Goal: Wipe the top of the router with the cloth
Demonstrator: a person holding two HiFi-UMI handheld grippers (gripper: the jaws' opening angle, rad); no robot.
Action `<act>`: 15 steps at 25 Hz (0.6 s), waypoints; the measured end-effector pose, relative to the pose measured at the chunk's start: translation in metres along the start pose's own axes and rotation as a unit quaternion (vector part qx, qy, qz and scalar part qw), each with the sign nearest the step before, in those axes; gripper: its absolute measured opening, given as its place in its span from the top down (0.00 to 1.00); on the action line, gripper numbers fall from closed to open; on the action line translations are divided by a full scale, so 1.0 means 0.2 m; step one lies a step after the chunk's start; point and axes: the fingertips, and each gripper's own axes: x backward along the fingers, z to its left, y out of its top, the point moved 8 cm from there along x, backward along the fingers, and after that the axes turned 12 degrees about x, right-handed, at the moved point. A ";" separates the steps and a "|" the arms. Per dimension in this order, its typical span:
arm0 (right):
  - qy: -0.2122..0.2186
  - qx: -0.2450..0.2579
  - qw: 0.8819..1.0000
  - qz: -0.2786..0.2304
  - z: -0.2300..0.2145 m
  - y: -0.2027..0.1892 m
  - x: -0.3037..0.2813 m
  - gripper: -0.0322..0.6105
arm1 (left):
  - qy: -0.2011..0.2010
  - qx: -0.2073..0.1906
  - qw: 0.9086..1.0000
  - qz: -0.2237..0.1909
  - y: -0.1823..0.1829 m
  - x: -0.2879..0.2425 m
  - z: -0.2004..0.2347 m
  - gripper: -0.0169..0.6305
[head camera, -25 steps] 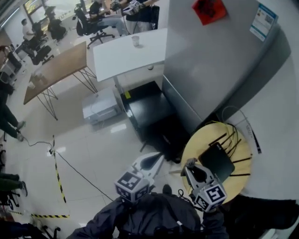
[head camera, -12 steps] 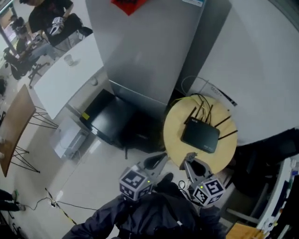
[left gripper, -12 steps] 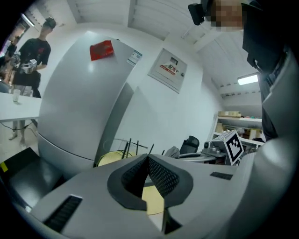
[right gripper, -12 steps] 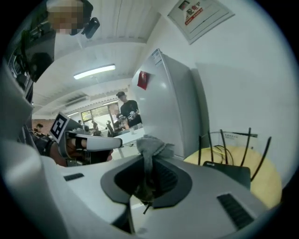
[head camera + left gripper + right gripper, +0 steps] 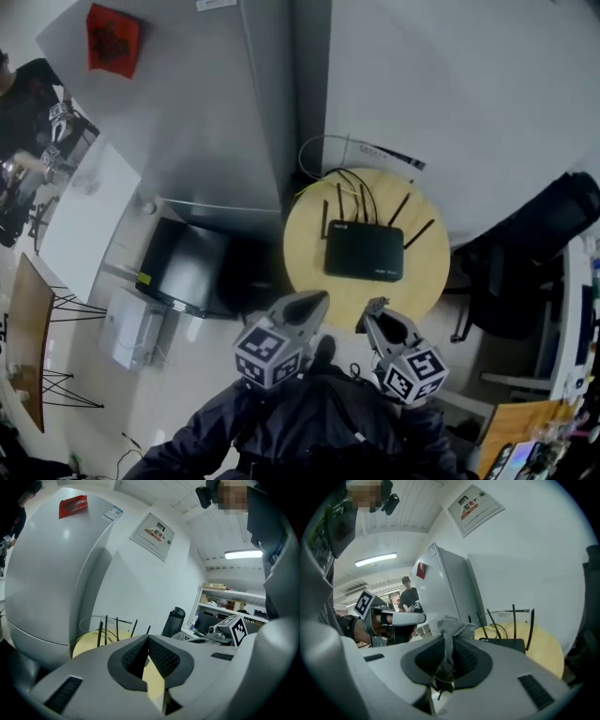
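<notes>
A round wooden table [image 5: 427, 277] carries the black router [image 5: 365, 255] and its cables [image 5: 360, 193].

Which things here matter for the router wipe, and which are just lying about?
Job: router, grey cloth pinched in right tool, round yellow table under the router.
Lying about: refrigerator, black office chair, wall notice; left tool shut, empty.

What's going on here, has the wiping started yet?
A person holds a claw in each hand at the near edge of a round yellow table. The right claw is shut on a grey cloth. The left claw is shut with nothing in it. The black router sits on the table with its antennas up. Both claws are short of the router, so wiping has not begun.
</notes>
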 end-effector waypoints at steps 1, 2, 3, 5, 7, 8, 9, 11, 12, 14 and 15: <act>0.000 -0.002 1.000 -0.001 -0.02 -0.01 0.01 0.84 | -0.001 -0.001 1.000 0.002 0.00 -0.03 -0.01 0.97; 0.001 -0.002 1.000 -0.002 -0.05 -0.01 0.01 0.84 | -0.003 -0.003 1.000 0.004 0.01 -0.06 -0.02 0.97; 0.002 -0.001 1.000 -0.002 -0.07 -0.02 0.00 0.84 | -0.006 -0.005 1.000 0.005 0.01 -0.09 -0.03 0.97; 0.005 0.005 1.000 -0.004 -0.11 -0.01 -0.01 0.84 | -0.013 -0.011 1.000 0.008 0.03 -0.15 -0.03 0.97; 0.006 0.012 1.000 -0.003 -0.15 0.00 -0.03 0.84 | -0.018 -0.018 1.000 0.009 0.06 -0.19 -0.03 0.97; 0.004 0.014 1.000 -0.003 -0.17 0.01 -0.04 0.84 | -0.019 -0.022 1.000 0.009 0.08 -0.21 -0.02 0.97; 0.003 0.015 1.000 -0.002 -0.18 0.02 -0.05 0.84 | -0.020 -0.024 0.999 0.009 0.10 -0.23 -0.02 0.97; -0.001 0.021 1.000 0.000 -0.20 0.03 -0.06 0.84 | -0.024 -0.025 0.999 0.011 0.12 -0.26 0.00 0.97; -0.003 0.024 1.000 0.001 -0.21 0.04 -0.07 0.84 | -0.026 -0.025 0.999 0.014 0.12 -0.28 0.01 0.97; -0.010 0.026 1.000 0.002 -0.25 0.03 -0.10 0.84 | -0.029 -0.024 0.999 0.023 0.11 -0.32 0.05 0.97; -0.015 0.024 1.000 0.003 -0.26 0.02 -0.12 0.84 | -0.029 -0.024 0.999 0.029 0.11 -0.34 0.08 0.97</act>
